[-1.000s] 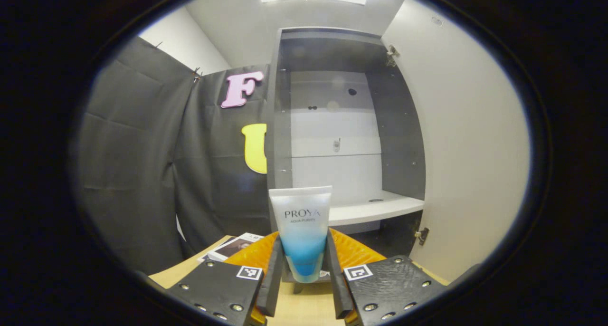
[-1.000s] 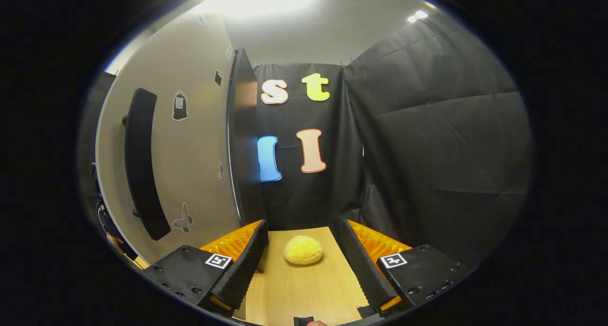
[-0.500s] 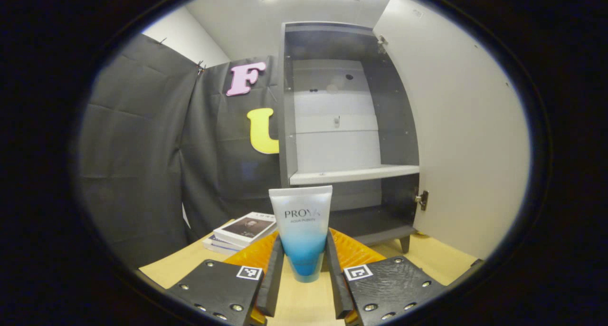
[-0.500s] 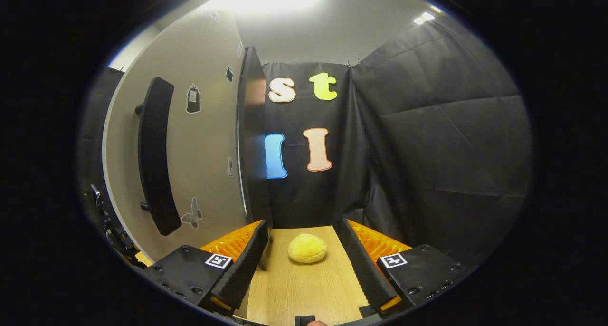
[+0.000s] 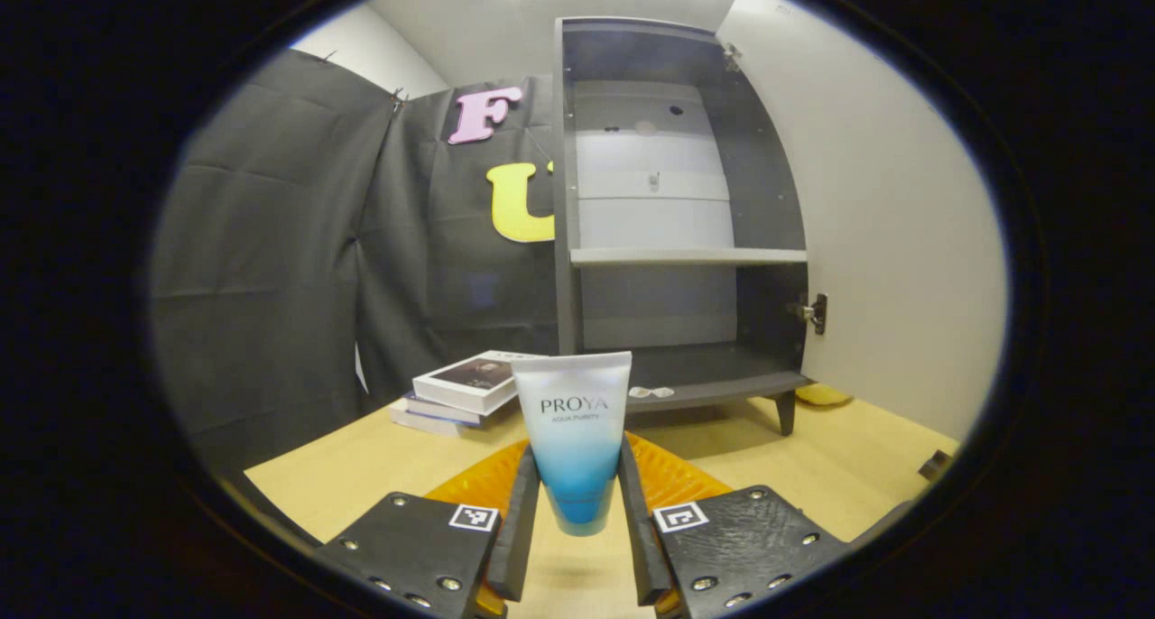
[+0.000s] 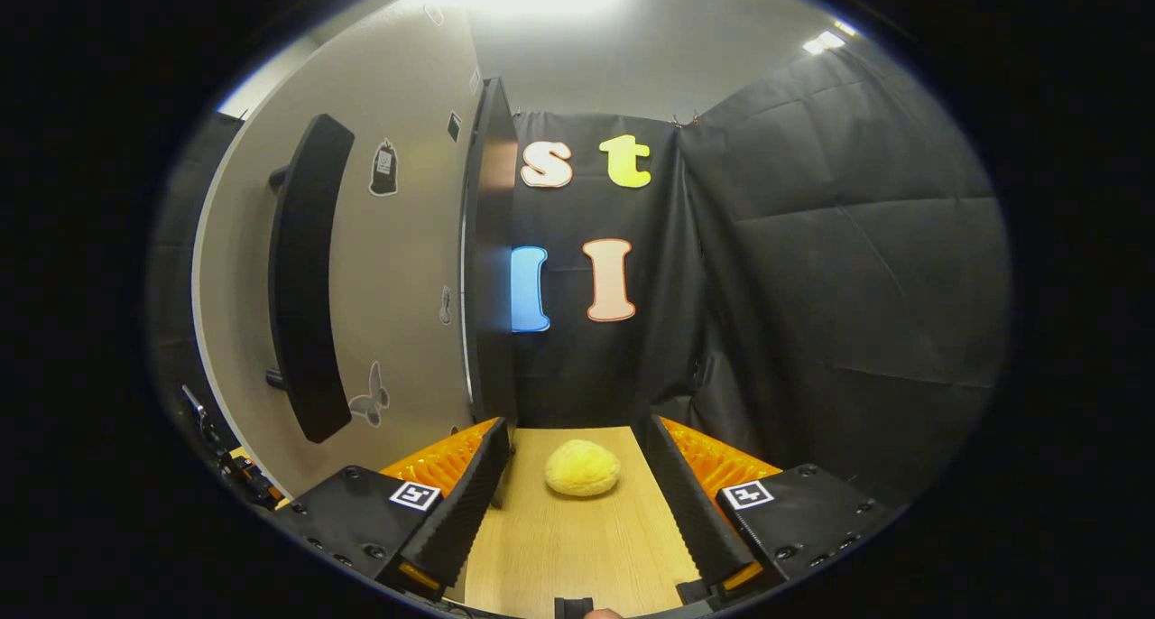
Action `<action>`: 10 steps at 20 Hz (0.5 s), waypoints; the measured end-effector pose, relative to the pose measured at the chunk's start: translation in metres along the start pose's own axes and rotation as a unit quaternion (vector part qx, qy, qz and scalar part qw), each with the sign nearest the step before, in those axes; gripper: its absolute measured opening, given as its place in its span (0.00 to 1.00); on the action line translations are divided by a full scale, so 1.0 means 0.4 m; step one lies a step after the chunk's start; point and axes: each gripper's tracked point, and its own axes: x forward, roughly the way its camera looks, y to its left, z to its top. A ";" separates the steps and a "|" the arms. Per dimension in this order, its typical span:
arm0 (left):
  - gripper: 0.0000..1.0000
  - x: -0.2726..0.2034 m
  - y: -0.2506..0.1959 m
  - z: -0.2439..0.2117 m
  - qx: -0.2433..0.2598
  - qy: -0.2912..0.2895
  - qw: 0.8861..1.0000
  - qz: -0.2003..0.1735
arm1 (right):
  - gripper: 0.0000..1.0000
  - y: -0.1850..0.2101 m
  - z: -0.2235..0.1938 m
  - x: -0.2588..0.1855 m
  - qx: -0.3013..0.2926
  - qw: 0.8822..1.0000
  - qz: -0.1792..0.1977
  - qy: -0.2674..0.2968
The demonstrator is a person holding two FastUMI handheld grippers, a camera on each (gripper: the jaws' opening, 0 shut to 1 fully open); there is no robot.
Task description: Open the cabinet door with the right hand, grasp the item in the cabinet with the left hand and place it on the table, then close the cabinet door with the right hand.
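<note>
- In the left gripper view, the left claw [image 5: 576, 533] at the bottom centre of the frame was clamped on a tube [image 5: 574, 438], one finger pressing on each side of its lower, blue part.
- The tube stood upright between the fingers with its flat white end uppermost and its cap end down; a faint shadow lay on the desk [image 5: 379, 470] under it, and whether it touched the wood could not be told.
- Beyond the tube, at the centre of the frame, the cabinet [image 5: 672, 240] stood on the desk with its inside bare grey; a pale shelf [image 5: 686, 255] crossed it halfway up.
- The cabinet door [image 5: 889, 240] was swung wide open and took up the right side of the frame, with a hinge [image 5: 814, 312] at its lower inner edge.
- A small stack of books [image 5: 465, 389] lay on the desk at centre left, beside the cabinet's left side.
- A yellow lump [image 5: 821, 395] showed on the desk just behind the cabinet's right leg.
- In the right gripper view, the right claw [image 6: 577, 502] at the bottom of the frame was spread wide with nothing between its fingers.
- A yellow sponge [image 6: 582, 467] lay on the desk ahead of that claw, apart from both fingers.
- The door's outer face filled the left of that frame, with a long dark handle [image 6: 302, 276] running down it and small stickers [image 6: 383, 168] beside the handle.
</note>
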 end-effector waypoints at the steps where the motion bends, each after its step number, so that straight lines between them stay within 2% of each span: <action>1: 0.48 -0.001 -0.004 -0.021 0.003 0.003 1.000 -0.002 | 0.94 0.003 -0.003 -0.001 -0.002 1.000 0.001 0.003; 2: 0.48 -0.008 -0.008 -0.046 0.006 0.005 1.000 -0.003 | 0.97 0.005 -0.005 -0.001 -0.004 1.000 0.001 0.005; 3: 0.46 -0.009 -0.013 -0.074 0.007 0.011 1.000 -0.005 | 0.94 0.002 -0.005 0.001 -0.007 1.000 0.000 0.007; 4: 0.48 -0.009 -0.018 -0.102 0.007 0.018 1.000 -0.006 | 1.00 0.001 -0.006 0.000 -0.009 1.000 -0.001 0.008; 9: 0.48 -0.012 -0.034 -0.206 -0.003 0.046 0.999 -0.005 | 0.95 0.010 -0.004 -0.002 -0.019 1.000 0.000 0.012; 10: 0.47 -0.020 -0.037 -0.218 -0.007 0.048 0.999 -0.004 | 1.00 0.014 -0.001 -0.002 -0.024 1.000 0.000 0.012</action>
